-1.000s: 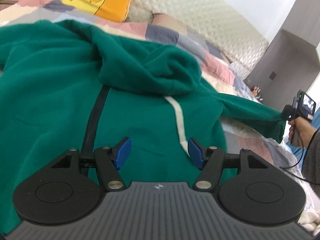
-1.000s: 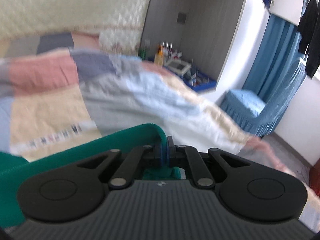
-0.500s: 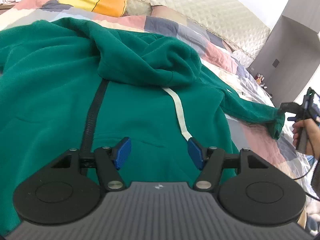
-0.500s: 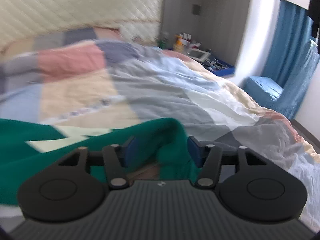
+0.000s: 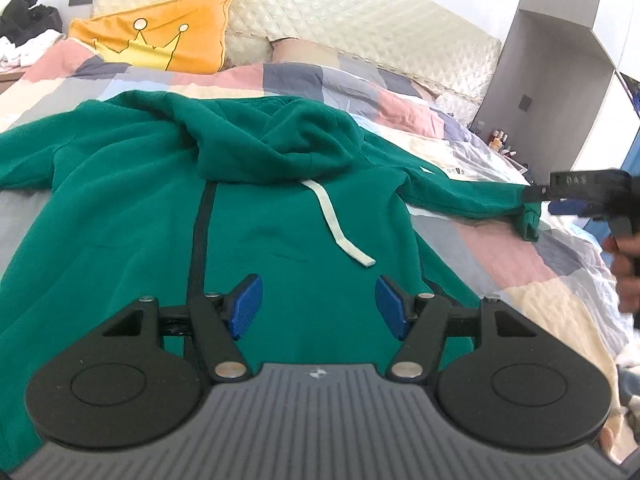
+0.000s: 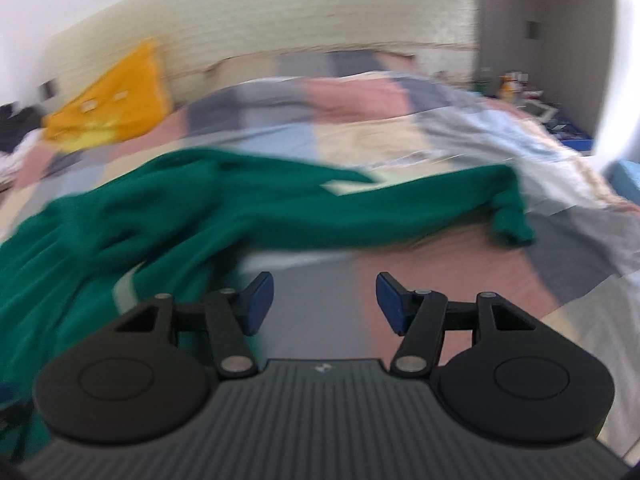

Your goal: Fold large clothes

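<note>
A green zip hoodie [image 5: 280,220] lies front-up on the bed, hood [image 5: 280,140] bunched at the collar and a white drawstring [image 5: 340,232] trailing down the chest. My left gripper [image 5: 319,304] hovers open above the lower front, right of the black zipper [image 5: 200,240], with nothing between its pads. The right sleeve stretches out flat to its cuff [image 5: 528,220]. My right gripper [image 5: 548,200] appears blurred just beside that cuff. In the right wrist view the right gripper [image 6: 325,302] stands open and empty, with the cuff [image 6: 510,220] lying free ahead on the quilt.
A patchwork quilt [image 5: 500,264] covers the bed. An orange crown pillow [image 5: 160,36] leans on the quilted headboard [image 5: 360,20]. A grey cabinet [image 5: 552,80] and small bottles [image 5: 498,140] stand at the right. A hand [image 5: 624,264] holds the right gripper.
The right gripper opened and let go of the sleeve cuff, then drew back and swung left. The sleeve now lies stretched on the quilt. The left gripper pulled back and up.
</note>
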A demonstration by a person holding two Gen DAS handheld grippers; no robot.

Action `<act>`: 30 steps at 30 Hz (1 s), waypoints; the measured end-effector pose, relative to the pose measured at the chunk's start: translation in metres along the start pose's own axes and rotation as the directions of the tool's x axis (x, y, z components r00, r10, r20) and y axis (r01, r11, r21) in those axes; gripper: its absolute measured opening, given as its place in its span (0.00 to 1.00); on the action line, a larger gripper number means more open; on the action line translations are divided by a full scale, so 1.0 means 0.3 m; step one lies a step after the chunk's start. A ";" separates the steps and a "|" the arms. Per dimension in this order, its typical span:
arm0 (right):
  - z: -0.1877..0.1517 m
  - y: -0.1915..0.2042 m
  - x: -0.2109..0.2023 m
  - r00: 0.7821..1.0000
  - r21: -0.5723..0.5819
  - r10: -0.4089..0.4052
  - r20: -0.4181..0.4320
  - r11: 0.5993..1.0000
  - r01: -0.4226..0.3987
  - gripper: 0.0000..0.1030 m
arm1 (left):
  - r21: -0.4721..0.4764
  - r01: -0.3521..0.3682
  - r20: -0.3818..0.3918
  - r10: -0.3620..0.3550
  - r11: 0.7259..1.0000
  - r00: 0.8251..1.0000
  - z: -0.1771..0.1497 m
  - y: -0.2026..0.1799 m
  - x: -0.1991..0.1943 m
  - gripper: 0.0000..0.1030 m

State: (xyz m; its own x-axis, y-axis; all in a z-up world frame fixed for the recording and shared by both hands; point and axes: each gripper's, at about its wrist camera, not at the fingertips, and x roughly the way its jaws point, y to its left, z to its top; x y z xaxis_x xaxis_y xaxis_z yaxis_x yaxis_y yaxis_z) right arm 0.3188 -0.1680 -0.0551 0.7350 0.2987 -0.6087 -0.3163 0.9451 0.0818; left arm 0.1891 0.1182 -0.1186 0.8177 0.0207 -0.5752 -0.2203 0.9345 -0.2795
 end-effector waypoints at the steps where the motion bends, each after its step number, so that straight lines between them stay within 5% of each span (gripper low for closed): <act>1: -0.024 0.032 -0.028 1.000 -0.006 0.025 -0.006 1.000 -0.025 0.57 | 0.005 -0.008 0.003 0.008 1.000 1.000 -0.003 -0.003 -0.010 0.66; 8: -0.176 0.163 -0.156 0.976 0.010 0.208 -0.063 0.978 -0.208 0.57 | 0.023 -0.022 0.019 0.022 0.999 1.000 -0.014 -0.025 -0.067 0.66; 15: -0.332 0.210 -0.134 0.951 -0.021 0.276 -0.139 0.959 -0.281 0.57 | 0.071 -0.045 0.006 0.045 0.997 0.999 -0.042 -0.048 -0.078 0.66; 18: -0.361 0.209 -0.117 0.935 0.017 0.315 -0.161 0.948 -0.317 0.72 | 0.058 -0.052 -0.006 0.052 0.997 0.999 -0.044 -0.045 -0.063 0.66; 19: -0.366 0.210 -0.108 0.933 0.026 0.323 -0.162 0.946 -0.323 0.83 | 0.050 -0.052 -0.008 0.053 0.997 0.999 -0.044 -0.041 -0.059 0.66; 30: -0.437 0.250 -0.016 0.946 -0.045 0.251 -0.207 0.963 -0.265 0.83 | -0.048 -0.059 -0.019 0.058 0.997 0.998 -0.026 -0.002 -0.020 0.66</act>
State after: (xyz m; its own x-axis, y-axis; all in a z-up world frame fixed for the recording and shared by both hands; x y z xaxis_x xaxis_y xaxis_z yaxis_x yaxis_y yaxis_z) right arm 0.2130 -0.1159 -0.1495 0.4914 0.4918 -0.7188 -0.5268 0.8250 0.2044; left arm 0.1802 0.1146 -0.1210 0.7932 0.0679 -0.6051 -0.2932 0.9136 -0.2818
